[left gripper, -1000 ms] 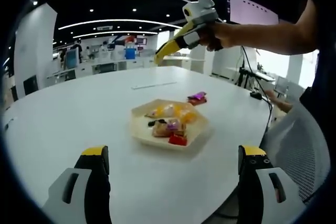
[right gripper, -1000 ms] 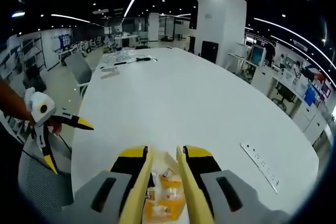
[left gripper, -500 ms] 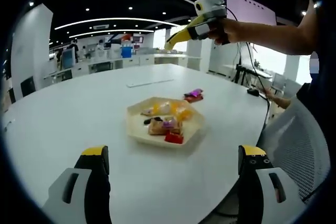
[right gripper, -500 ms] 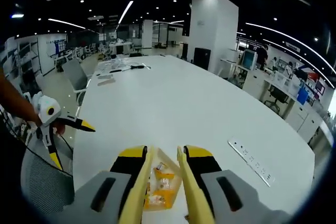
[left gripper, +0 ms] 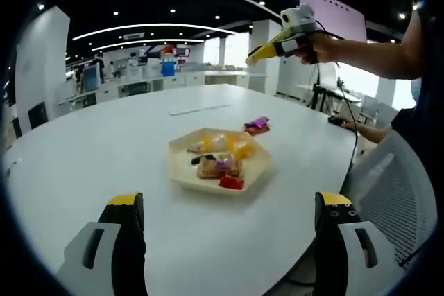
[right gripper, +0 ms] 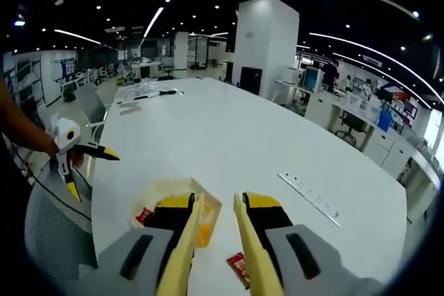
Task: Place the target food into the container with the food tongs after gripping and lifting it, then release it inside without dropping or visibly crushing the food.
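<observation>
Tongs (right gripper: 215, 240) sit clamped between the jaws of the right gripper (right gripper: 216, 207), their two yellow arms running forward and slightly apart, with nothing between the tips. That gripper is closed on the tongs' handles. Below and just left of the tong tips lies the tray (right gripper: 208, 202), a pale hexagonal dish on the white table (right gripper: 229, 136), and a red wrapped snack (right gripper: 239, 268) lies on the table just right of the tongs. Far off to the left, the left gripper (right gripper: 76, 164) shows in a person's hand, jaws spread.

In the left gripper view, that gripper's own jaws (left gripper: 225, 206) stand wide apart with nothing between them. Ahead of them, centred between the jaws, the tray (left gripper: 182, 175) holds several wrapped foods: yellow packets (left gripper: 232, 145) at the far side, a brown and purple piece (left gripper: 216, 166) in the middle, a red piece (left gripper: 229, 182) at the near edge. A purple and red wrapped snack (left gripper: 259, 126) lies on the table (left gripper: 104, 150) just beyond the tray to the right. High up on the right, the right gripper (left gripper: 267, 50) is held in the air by a hand (left gripper: 320, 45), well above the tray.
</observation>
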